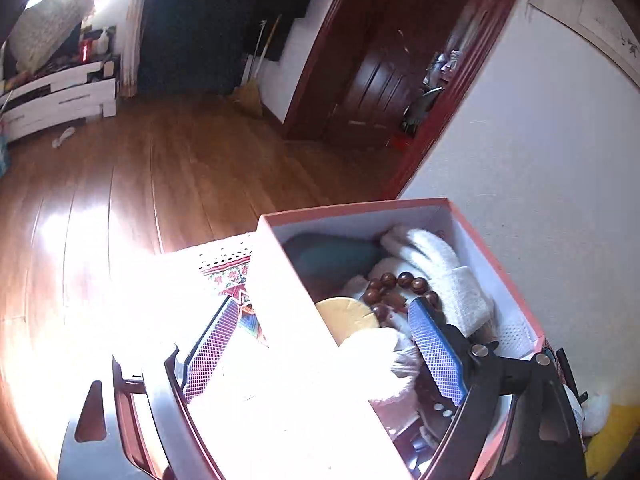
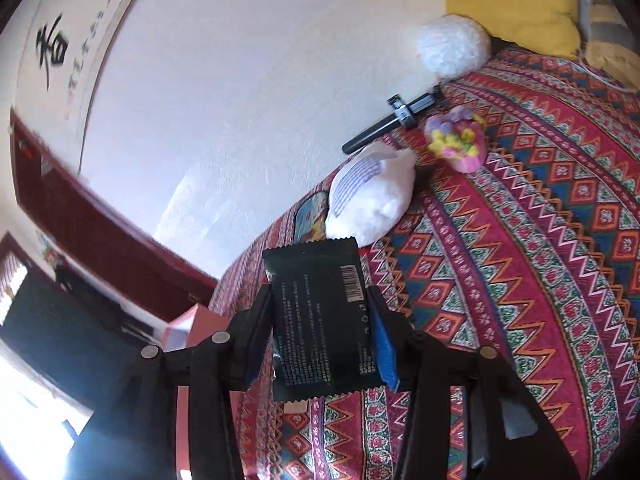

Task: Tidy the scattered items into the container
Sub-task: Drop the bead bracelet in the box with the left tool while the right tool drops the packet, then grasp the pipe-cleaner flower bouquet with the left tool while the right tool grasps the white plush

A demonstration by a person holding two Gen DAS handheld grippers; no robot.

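The pink-rimmed cardboard box (image 1: 480, 248) stands on the patterned cloth against the wall. It holds brown beads (image 1: 400, 284), a white knitted piece (image 1: 440, 264), a yellow disc (image 1: 348, 316), a dark green item (image 1: 328, 256) and a white fluffy item (image 1: 376, 360). My left gripper (image 1: 324, 344) is open and straddles the box's near wall, one blue pad inside and one outside; nothing is pressed between them. My right gripper (image 2: 320, 300) is shut on a black sachet (image 2: 320, 320) above the red patterned cloth (image 2: 520, 280).
On the cloth lie a white plush pouch (image 2: 372, 196), a pink and yellow toy (image 2: 456, 140), a black stick (image 2: 392, 124) and a white fluffy ball (image 2: 452, 44). A yellow cushion (image 2: 512, 4) sits at the back. A wooden floor (image 1: 160, 184) lies beyond the box.
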